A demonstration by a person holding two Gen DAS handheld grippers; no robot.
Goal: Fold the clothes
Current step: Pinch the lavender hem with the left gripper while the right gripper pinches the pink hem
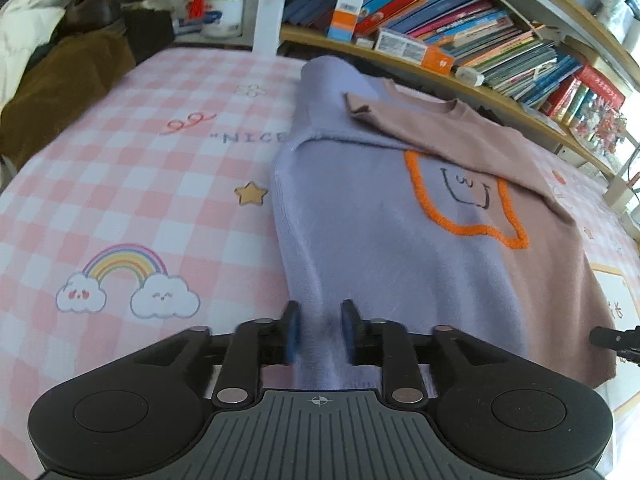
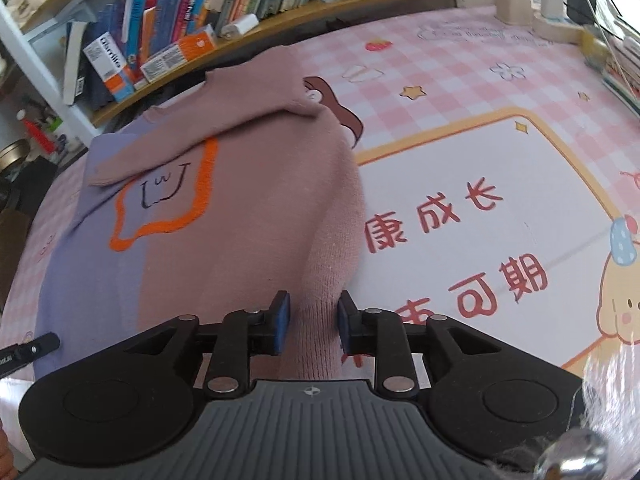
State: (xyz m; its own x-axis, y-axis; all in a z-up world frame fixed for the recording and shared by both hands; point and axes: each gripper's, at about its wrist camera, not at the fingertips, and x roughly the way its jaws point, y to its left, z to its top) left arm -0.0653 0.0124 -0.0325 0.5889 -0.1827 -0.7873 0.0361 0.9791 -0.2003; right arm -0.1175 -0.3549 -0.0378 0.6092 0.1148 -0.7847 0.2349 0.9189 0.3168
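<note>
Sweater (image 1: 380, 240), two-tone, flat on checked cloth (image 1: 140, 200), hem at 6 o'clock. Left gripper (image 1: 320, 332), right gripper (image 2: 312, 324): jaws part-open astride hem, grip unclear. Advice: close both firmly, lift evenly toward 12 o'clock.

Pink checked tablecloth (image 1: 132, 184), crowded wooden bookshelf (image 1: 460, 76)

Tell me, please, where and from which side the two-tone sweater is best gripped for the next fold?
Probably by its near hem, coming from the near edge. The sweater lies flat with both sleeves already folded across the chest. The left gripper straddles the lilac hem corner and the right gripper the pink one, so lifting both carries the hem towards the collar.
</note>
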